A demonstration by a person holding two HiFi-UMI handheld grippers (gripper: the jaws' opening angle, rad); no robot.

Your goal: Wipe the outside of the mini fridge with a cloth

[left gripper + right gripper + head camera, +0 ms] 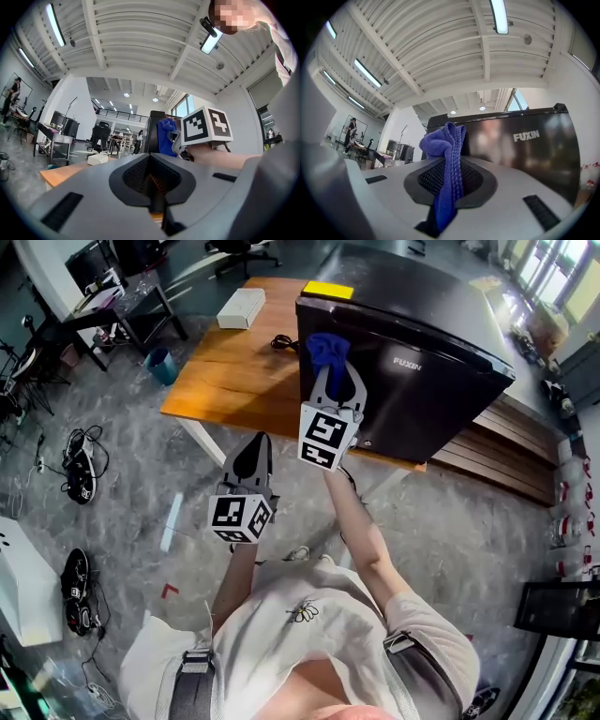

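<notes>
On the orange wooden bench (225, 381) stands the glossy black mini fridge (422, 362), and at its near-left edge the right gripper (334, 379) pinches a bunched blue cloth (326, 349) in its jaws, while the left gripper (251, 456) hangs nearer, jaws closed on nothing; hard rubbing might drag the cloth free.

Your wooden counter (234, 381) carries a white box (241, 307) near its far edge and a coiled black cable (282, 343) just to the right of it. On the grey floor (122, 521) to your left you have:
- a teal bucket (161, 365) beside the counter's corner
- a pair of dark shoes (82, 474) among loose cords
- another dark shoe (76, 589) nearer you
- a red tape mark (169, 592)

A black desk (112, 306) stands far left, an office chair (242, 251) beyond the counter, and a slatted wooden platform (506, 460) to your right.
</notes>
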